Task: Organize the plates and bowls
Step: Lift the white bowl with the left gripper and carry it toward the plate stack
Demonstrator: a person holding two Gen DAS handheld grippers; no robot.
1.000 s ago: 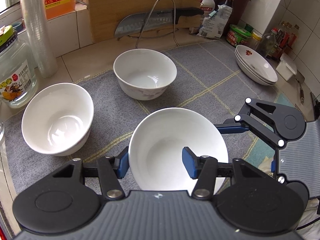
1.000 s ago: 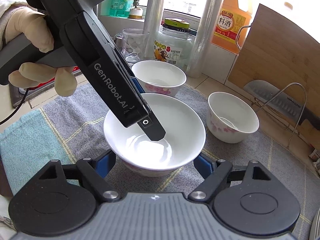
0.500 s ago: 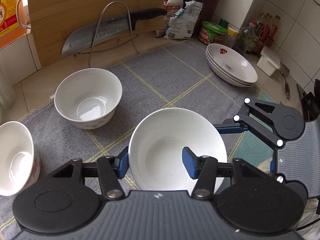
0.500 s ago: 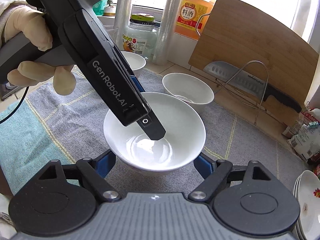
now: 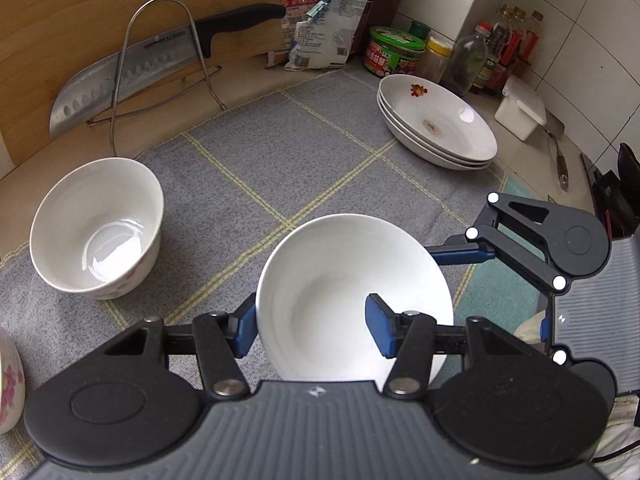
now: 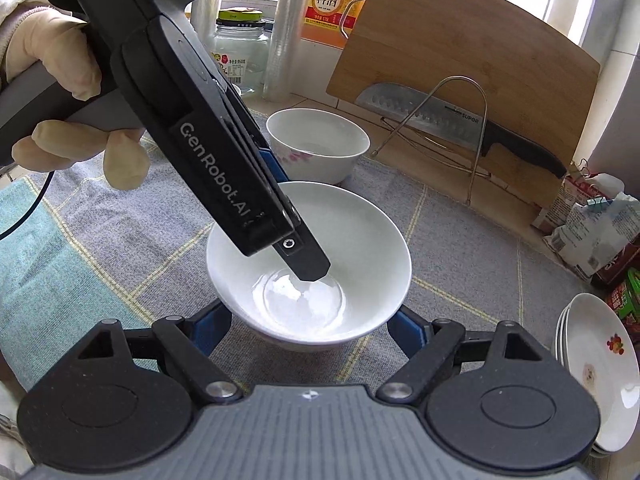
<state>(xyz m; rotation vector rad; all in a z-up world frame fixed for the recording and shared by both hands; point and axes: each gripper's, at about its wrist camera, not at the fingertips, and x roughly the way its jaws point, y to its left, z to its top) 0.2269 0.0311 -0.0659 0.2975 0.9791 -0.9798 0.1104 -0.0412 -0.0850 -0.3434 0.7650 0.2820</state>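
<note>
Both grippers held one white bowl (image 5: 352, 296) above the grey cloth (image 5: 280, 152). The left gripper (image 5: 312, 320) was clamped on the bowl's near wall, one blue pad inside and the other outside the rim. The right gripper (image 6: 308, 332) gripped the same bowl from its own side, its pads pressed against the outer wall low down. Ahead and to the left of the left gripper stood a second bowl (image 5: 98, 228) on the cloth. Ahead and to its right, well apart, lay a stack of plates (image 5: 436, 124). A gloved hand (image 6: 68, 92) held the left gripper's handle.
</note>
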